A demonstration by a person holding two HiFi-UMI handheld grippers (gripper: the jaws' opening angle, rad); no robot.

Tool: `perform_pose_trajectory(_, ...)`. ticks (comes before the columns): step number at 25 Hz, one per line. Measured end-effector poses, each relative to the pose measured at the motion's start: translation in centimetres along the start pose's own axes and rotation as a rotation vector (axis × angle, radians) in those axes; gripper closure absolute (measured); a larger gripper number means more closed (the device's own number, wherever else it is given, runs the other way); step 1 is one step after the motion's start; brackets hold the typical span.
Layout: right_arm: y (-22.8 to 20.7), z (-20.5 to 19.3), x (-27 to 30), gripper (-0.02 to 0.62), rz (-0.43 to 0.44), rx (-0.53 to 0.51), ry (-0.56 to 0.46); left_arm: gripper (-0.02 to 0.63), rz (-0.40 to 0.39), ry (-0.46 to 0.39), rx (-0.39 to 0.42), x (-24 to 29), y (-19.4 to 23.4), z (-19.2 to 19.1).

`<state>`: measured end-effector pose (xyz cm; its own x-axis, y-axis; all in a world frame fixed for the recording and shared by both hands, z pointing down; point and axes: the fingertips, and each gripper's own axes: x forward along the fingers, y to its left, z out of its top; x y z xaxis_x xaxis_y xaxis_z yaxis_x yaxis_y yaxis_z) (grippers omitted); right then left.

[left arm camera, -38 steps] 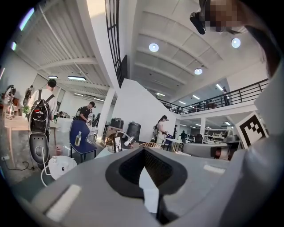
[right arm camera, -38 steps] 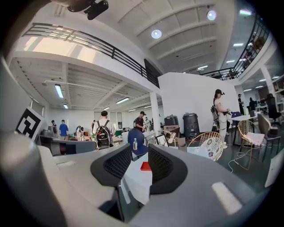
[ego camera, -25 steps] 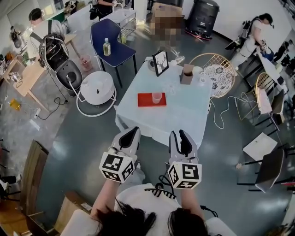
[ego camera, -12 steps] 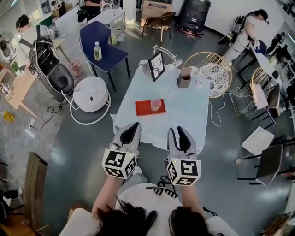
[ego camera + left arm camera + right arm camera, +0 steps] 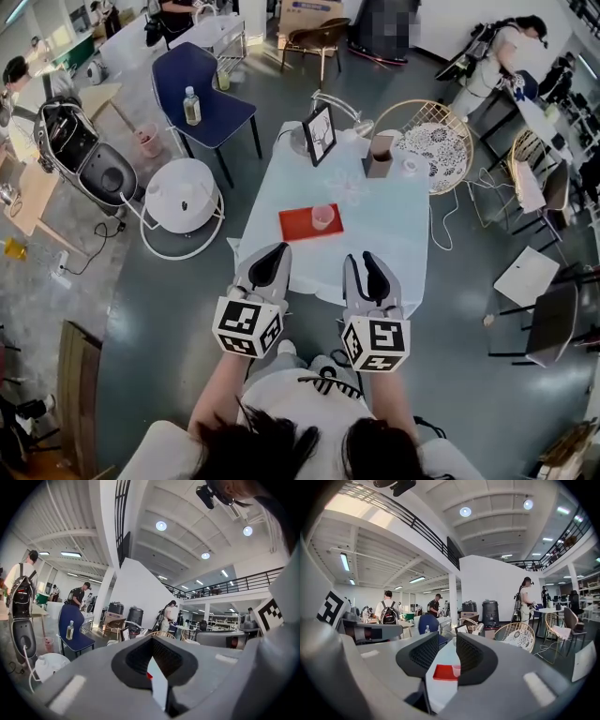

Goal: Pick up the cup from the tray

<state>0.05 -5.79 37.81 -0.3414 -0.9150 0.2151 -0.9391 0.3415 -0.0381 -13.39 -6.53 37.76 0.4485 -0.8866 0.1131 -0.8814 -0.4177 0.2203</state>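
While reaching for the cup (image 5: 322, 217), upright at the right end of the tray (image 5: 298, 225) in the middle of the surface (image 5: 377, 236), lead with the right gripper (image 5: 367, 279), jaws parted and empty, widening before the close. Hold back the left gripper (image 5: 266, 266), parted only a sliver, holding nothing. Cross the near edge high; come in from the bare right side, well short of the frame (image 5: 320, 134) and box (image 5: 380, 156).

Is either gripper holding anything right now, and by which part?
Nothing is held. The left gripper and right gripper are both open and empty; the cup stands untouched on the tray.
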Motion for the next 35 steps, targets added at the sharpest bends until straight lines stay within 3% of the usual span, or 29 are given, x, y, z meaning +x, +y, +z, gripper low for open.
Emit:
perform_pose_trajectory(10,-0.5,-1.1,2.7,0.440,0.005,0.011,0.035,0.606,-0.020,0.034,0.019,2.0,1.0,-0.8)
perform_pose_trajectory(26,-1.3,-4.2,11.6,0.314,0.130,-0.018,0.073,0.606,-0.009,0.099,0.008,8.3,2.9,-3.9)
perform_pose_trajectory(35,-2.5,-8.4,16.1,0.265,0.182,-0.005,0.150,0.606,0.032,0.135,-0.022,12.0,4.7,-6.2)
